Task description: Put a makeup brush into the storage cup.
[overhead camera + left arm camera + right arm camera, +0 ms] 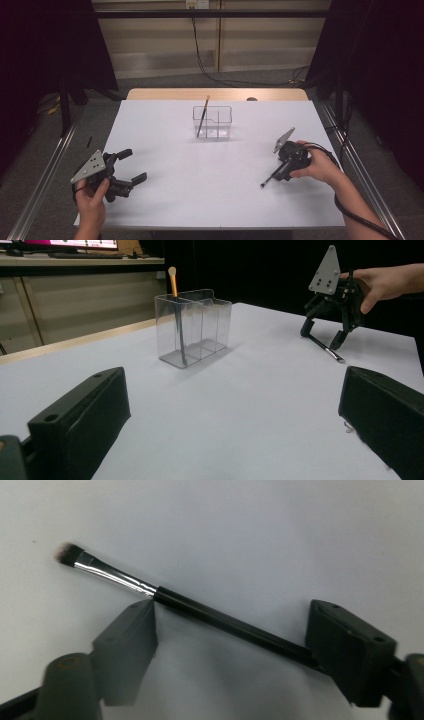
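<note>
Brush (150,591) lies flat on the table (165,200), between the jaws of the right gripper (230,630), which stand partly open and do not clamp it. Because the handle crosses the gap diagonally, closing may make it roll or pivot out. Left gripper (127,167) rests wide open, holding nothing, well apart from the holder (212,122)

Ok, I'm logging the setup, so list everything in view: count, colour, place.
Table: one, white top, centre.
Organiser: one, clear, divided, far centre of table.
Orange brush: one, orange handle, leaning in organiser's left compartment.
Black brush: one, black handle, silver ferrule, lying on table between the right gripper's jaws.
Left gripper: one, black, near left, jaws open, nothing between.
Right gripper: one, black, right side, jaws straddling the black brush, not clamped.
Hands: two, holding the grippers.
</note>
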Demonstrator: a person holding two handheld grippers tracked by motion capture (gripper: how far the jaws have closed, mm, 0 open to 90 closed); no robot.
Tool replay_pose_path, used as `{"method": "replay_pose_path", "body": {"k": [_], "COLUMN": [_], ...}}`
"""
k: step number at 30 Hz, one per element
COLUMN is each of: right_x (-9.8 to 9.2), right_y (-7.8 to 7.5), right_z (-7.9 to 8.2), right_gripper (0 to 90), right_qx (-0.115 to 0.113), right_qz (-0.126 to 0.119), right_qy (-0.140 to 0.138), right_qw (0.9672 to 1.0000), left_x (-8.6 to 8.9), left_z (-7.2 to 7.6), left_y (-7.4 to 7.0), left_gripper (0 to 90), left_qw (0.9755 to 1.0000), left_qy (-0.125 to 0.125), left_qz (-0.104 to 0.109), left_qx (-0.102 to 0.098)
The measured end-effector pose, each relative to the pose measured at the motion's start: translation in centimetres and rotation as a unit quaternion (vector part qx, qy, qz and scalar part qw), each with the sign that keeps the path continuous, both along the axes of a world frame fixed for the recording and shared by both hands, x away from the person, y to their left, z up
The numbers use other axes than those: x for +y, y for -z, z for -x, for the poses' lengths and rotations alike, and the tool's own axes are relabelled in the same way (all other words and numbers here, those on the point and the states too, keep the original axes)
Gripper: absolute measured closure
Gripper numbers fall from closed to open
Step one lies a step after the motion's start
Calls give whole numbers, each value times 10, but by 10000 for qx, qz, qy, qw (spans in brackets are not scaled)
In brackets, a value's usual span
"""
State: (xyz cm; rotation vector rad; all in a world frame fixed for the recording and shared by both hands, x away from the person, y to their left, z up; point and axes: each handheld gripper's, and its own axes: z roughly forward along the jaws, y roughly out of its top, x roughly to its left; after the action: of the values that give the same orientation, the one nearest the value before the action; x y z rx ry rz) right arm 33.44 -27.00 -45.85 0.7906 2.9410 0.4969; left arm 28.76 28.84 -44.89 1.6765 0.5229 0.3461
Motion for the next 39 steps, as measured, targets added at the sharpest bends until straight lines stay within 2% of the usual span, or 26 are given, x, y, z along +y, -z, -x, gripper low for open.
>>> {"method": "replay_pose_path", "body": {"k": [5, 10, 14, 16, 22, 28, 32, 39], "right_x": [-1, -2, -4, -4, -4, -7, -9, -8], "right_y": [-3, -7, -8, -9, -9, -10, -9, -10], "right_z": [2, 3, 6, 8, 9, 8, 5, 5], "right_gripper": [392, 558, 635, 687, 782, 820, 840, 839], "right_qx": [12, 114, 118, 154, 208, 233, 322, 357], "right_qz": [-11, 39, 134, 163, 175, 212, 160, 192], "right_qy": [-137, -92, -156, -95, -99, -17, 206, 224], "right_qw": [9999, 9999, 9997, 9997, 9996, 9995, 9991, 9989], "left_x": [0, 0, -1, -1, -2, -2, -3, -3], "left_z": [0, 0, 0, 0, 0, -1, -2, -2], "left_y": [0, 0, 0, 0, 0, 1, 1, 1], "left_gripper": [0, 0, 0, 0, 0, 0, 0, 0], "left_qw": [10000, 10000, 10000, 10000, 10000, 10000, 10000, 10000], "left_qy": [-13, -7, -13, -6, 0, 18, 29, 37], "left_qz": [-33, -15, -27, -2, 3, 3, -11, -34], "left_qx": [3, 1, 0, 9, -3, 11, 25, 35]}}
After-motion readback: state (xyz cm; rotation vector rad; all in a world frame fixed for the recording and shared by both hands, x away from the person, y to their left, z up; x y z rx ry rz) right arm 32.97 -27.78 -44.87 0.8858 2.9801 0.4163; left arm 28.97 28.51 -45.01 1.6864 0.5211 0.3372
